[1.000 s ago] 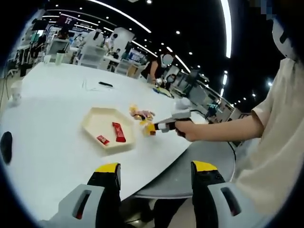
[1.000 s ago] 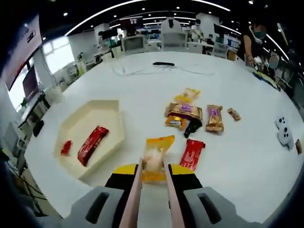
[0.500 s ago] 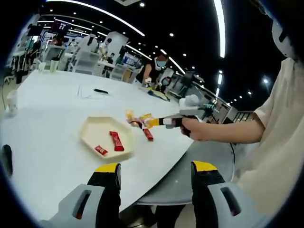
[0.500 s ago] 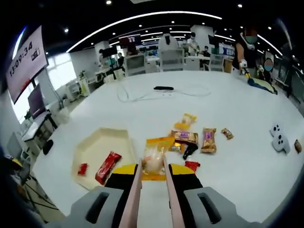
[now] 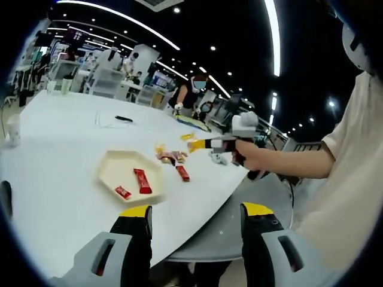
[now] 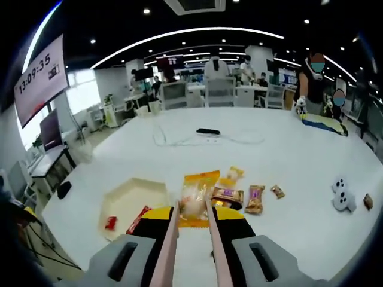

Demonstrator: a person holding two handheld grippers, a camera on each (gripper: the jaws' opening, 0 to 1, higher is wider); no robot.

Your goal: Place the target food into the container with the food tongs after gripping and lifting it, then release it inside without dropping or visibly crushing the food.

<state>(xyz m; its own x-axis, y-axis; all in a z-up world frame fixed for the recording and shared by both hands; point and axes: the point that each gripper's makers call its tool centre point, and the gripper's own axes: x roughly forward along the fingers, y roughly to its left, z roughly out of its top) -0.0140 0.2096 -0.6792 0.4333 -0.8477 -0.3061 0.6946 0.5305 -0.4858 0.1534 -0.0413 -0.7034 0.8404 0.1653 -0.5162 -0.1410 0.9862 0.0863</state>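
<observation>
My right gripper [image 6: 191, 210] is shut on pale food tongs [image 6: 169, 239]. Their blades pinch a yellow snack packet [image 6: 195, 197], held high above the white table. Below and to the left lies the cream hexagonal tray [image 6: 128, 197] with a long red packet [image 6: 139, 218] and a small red one [image 6: 111, 222] in it. In the left gripper view, the right gripper [image 5: 206, 144] hangs in a person's hand, with the yellow packet [image 5: 194, 144] above and right of the tray [image 5: 114, 167]. My left gripper [image 5: 196, 210] stands open off the table's near edge, holding nothing.
Several wrapped snacks [image 6: 239, 194] lie on the table right of the tray, and a red packet [image 5: 182, 173] sits apart from them. Farther off are a white controller [image 6: 341, 200], a black item with a cable [image 6: 207, 131], and the round table edge [image 5: 197, 209].
The right gripper has risen well above the table with the yellow packet in the tongs, so the tray and snacks look smaller. The left gripper's jaws stay open.
</observation>
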